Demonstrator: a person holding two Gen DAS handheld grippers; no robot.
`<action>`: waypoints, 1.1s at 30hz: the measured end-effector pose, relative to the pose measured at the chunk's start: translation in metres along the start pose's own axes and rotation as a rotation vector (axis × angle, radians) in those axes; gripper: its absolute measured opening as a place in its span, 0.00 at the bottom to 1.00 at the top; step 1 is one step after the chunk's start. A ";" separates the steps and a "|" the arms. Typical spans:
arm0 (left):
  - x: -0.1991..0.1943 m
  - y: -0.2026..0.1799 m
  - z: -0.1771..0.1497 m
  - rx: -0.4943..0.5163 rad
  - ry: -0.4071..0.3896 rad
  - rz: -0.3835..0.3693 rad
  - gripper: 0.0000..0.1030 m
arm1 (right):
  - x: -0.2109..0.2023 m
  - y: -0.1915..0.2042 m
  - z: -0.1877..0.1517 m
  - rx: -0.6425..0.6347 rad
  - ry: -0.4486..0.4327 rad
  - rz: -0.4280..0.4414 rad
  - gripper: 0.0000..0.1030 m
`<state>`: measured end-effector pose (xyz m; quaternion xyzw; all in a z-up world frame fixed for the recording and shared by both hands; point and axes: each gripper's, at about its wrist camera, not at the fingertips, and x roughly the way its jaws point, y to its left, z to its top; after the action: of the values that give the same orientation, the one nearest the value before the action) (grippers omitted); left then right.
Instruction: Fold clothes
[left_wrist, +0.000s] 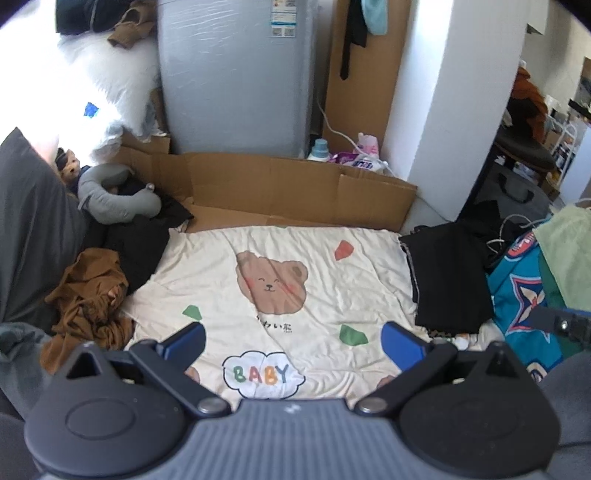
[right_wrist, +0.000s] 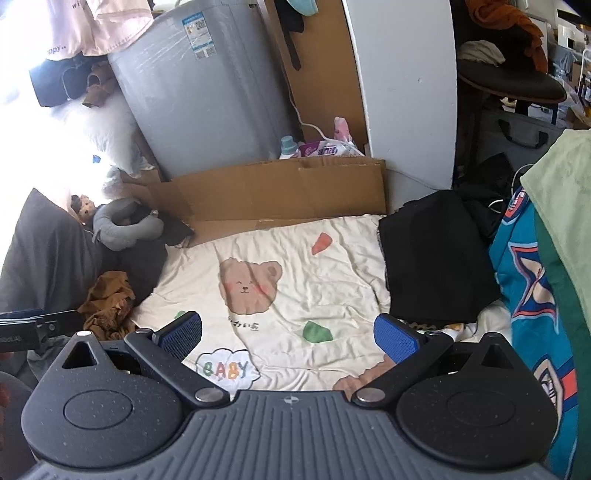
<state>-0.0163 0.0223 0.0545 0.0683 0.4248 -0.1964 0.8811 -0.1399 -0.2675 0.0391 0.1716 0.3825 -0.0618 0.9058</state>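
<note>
Both tools, left tool (left_wrist: 291, 341) and right tool (right_wrist: 288, 332), hover jaws apart, empty, above the bear blanket (left_wrist: 295, 258), cleared centre-frame for folding.

Cream blanket (left_wrist: 314, 258) printed with a brown bear, green and orange patches, multicolour "BABY" cloud. Black folded garment (left_wrist: 447, 273) at 3 o'clock; teal jersey (left_wrist: 517, 295) with orange-white star motif beyond it. Rust-brown garment (left_wrist: 88, 295) at 9 o'clock. Grey neck pillow (left_wrist: 110, 199) at 10. Gripper pads (right_wrist: 395, 341) blue.
</note>
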 end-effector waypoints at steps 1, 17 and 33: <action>0.002 0.000 -0.002 -0.012 0.002 0.006 0.99 | 0.002 0.002 -0.003 -0.007 0.008 0.002 0.99; 0.014 0.008 -0.036 -0.046 0.060 0.081 0.99 | 0.013 0.021 -0.033 -0.137 0.047 -0.048 0.99; 0.015 0.009 -0.044 -0.056 0.079 0.077 0.99 | 0.018 0.019 -0.032 -0.139 0.055 -0.046 0.99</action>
<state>-0.0364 0.0387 0.0147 0.0675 0.4615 -0.1476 0.8722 -0.1447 -0.2373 0.0107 0.1009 0.4144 -0.0509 0.9030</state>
